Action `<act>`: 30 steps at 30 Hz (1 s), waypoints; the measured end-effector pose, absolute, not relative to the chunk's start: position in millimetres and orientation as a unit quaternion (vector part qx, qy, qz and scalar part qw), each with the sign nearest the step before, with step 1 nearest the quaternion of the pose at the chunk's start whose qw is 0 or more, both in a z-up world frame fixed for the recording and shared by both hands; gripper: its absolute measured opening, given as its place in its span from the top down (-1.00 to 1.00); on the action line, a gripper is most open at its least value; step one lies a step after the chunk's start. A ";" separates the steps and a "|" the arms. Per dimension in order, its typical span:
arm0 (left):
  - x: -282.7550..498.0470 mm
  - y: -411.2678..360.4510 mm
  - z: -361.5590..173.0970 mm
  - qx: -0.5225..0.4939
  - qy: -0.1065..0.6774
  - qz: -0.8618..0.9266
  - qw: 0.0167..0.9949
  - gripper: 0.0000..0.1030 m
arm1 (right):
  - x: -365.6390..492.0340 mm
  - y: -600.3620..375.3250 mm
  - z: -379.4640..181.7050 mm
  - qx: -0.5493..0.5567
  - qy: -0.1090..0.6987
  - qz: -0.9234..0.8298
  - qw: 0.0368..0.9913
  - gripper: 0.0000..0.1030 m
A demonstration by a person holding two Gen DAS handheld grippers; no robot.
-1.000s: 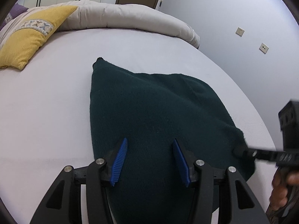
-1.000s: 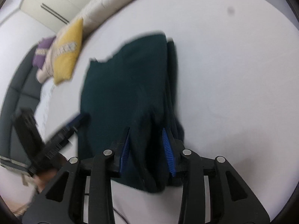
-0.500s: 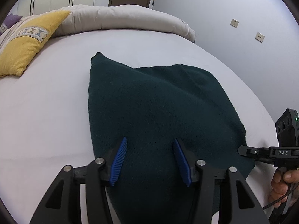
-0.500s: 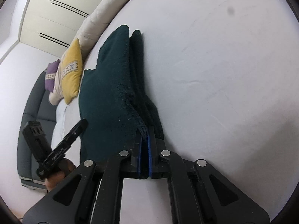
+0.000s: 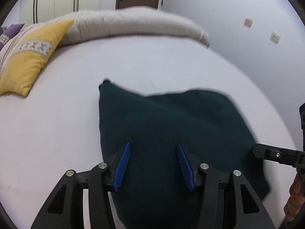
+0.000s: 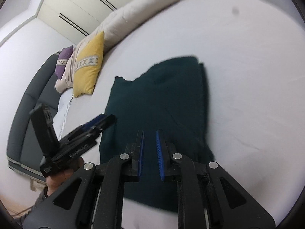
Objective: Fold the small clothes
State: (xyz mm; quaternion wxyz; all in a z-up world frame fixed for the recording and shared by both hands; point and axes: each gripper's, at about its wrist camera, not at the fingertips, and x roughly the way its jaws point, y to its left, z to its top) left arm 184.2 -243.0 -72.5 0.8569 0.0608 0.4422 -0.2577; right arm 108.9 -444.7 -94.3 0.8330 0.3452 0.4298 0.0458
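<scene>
A dark green knitted garment (image 5: 171,126) lies folded flat on the white bed; it also shows in the right wrist view (image 6: 162,99). My left gripper (image 5: 153,147) hovers over its near edge, fingers wide apart and empty. My right gripper (image 6: 149,135) is above the garment's near part, fingers a little apart with nothing between them. The right gripper also shows at the right edge of the left wrist view (image 5: 274,154), beside the garment's right corner. The left gripper shows in the right wrist view (image 6: 99,122) at the garment's left edge.
A yellow cushion (image 5: 26,64) and a purple one (image 6: 63,61) lie at the bed's far left. A rolled beige duvet (image 5: 133,22) runs along the far edge. The white sheet (image 6: 247,66) spreads to the right. A dark grey headboard (image 6: 24,114) curves at the left.
My right gripper has let go of the garment's edge, opened a little and lifted. The garment's raised right side has dropped flat. My left gripper has pulled back and tilted up.
</scene>
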 end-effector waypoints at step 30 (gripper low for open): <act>176.9 -255.6 -89.2 0.104 0.424 -0.243 0.866 -0.08 | 197.3 -508.6 -94.8 0.377 0.393 -0.013 0.839 0.75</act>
